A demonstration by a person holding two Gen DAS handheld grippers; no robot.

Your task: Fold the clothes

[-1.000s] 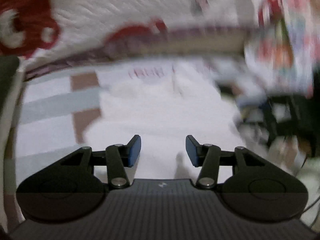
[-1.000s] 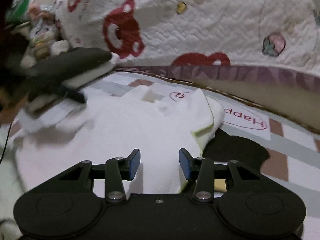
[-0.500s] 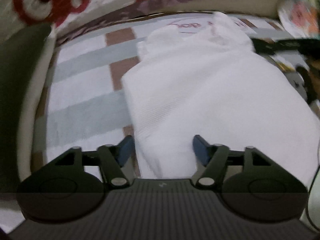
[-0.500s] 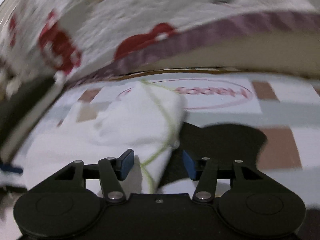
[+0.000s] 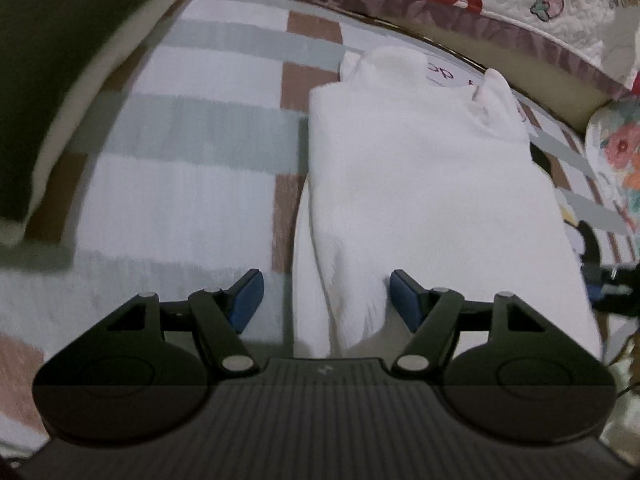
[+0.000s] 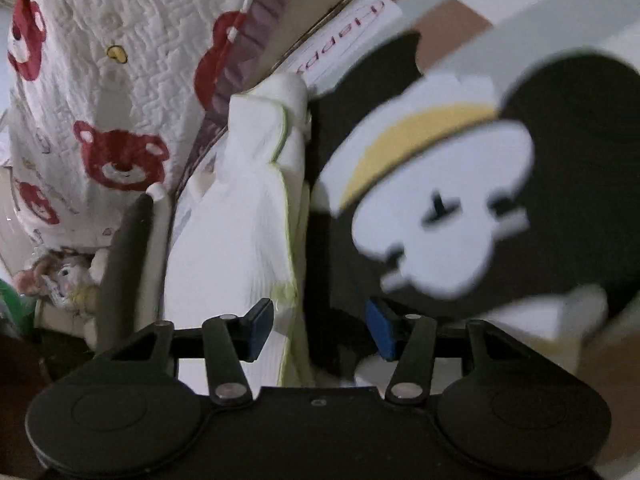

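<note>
A white garment (image 5: 420,184) lies folded into a long strip on a checked mat (image 5: 180,168). My left gripper (image 5: 326,300) is open low over the garment's near left edge, with a fold of white cloth between its blue pads and the left pad over the mat. In the right wrist view the same white garment (image 6: 240,232), with a thin green seam, runs away from me. My right gripper (image 6: 320,326) is open at its near right edge, the left pad touching the cloth and the right pad over the dark cartoon print (image 6: 460,208) on the mat.
A quilted cover with red bears (image 6: 100,100) hangs along the far side, with a purple frill (image 5: 500,36). A dark green cushion with a cream edge (image 5: 60,60) lies at the left. A floral item (image 5: 620,148) sits at the right, soft toys (image 6: 60,280) at the far left.
Both grippers have swung down to the garment's near end. The left moved to its left edge, the right rolled and came to its right edge. Both stay open.
</note>
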